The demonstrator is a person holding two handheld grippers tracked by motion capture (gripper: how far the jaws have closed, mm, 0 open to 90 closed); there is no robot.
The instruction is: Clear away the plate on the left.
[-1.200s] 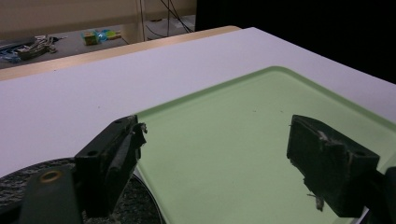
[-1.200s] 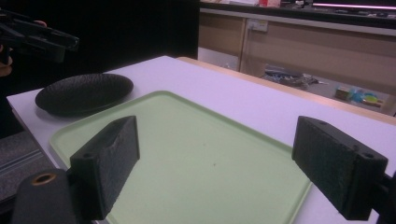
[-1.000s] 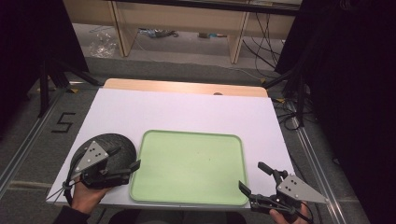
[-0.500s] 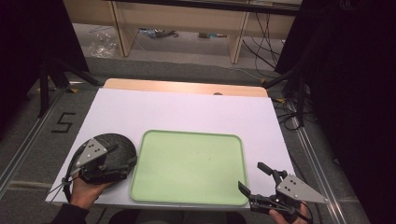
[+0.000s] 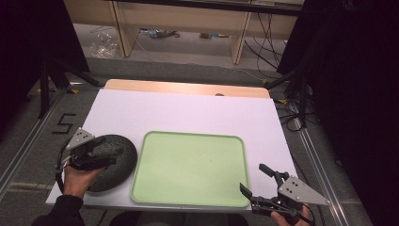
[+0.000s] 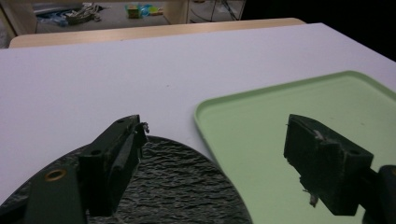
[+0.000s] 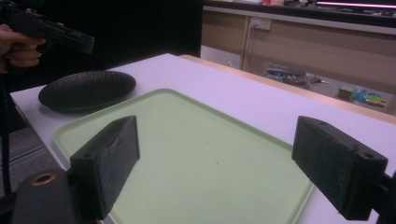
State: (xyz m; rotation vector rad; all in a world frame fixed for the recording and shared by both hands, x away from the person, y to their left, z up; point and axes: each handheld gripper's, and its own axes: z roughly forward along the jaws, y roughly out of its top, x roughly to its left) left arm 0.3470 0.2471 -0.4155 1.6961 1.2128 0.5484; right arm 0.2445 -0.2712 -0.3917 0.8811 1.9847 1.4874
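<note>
A round black textured plate (image 5: pixel 117 165) lies on the white tabletop (image 5: pixel 188 113), just left of a light green tray (image 5: pixel 188 169) with nothing on it. My left gripper (image 5: pixel 109 151) hovers open over the plate's left part, a hand holding it from below. In the left gripper view the open jaws of the left gripper (image 6: pixel 217 133) stand over the plate (image 6: pixel 182 186) and the tray's near corner (image 6: pixel 261 121). My right gripper (image 5: pixel 252 178) stands open at the tray's front right corner. In its own view the right gripper (image 7: pixel 219 135) frames the tray (image 7: pixel 205 144), with the plate (image 7: pixel 86 88) beyond.
The left gripper (image 7: pixel 51 30) and its hand show at far left of the right gripper view. A wooden table edge (image 5: pixel 188 88) runs along the back. Shelving, cables and clutter sit on the floor beyond. Dark stands flank both sides.
My left gripper has drawn back to the left, from the plate's tray side toward its left part. The plate, the tray and the right gripper have stayed put.
</note>
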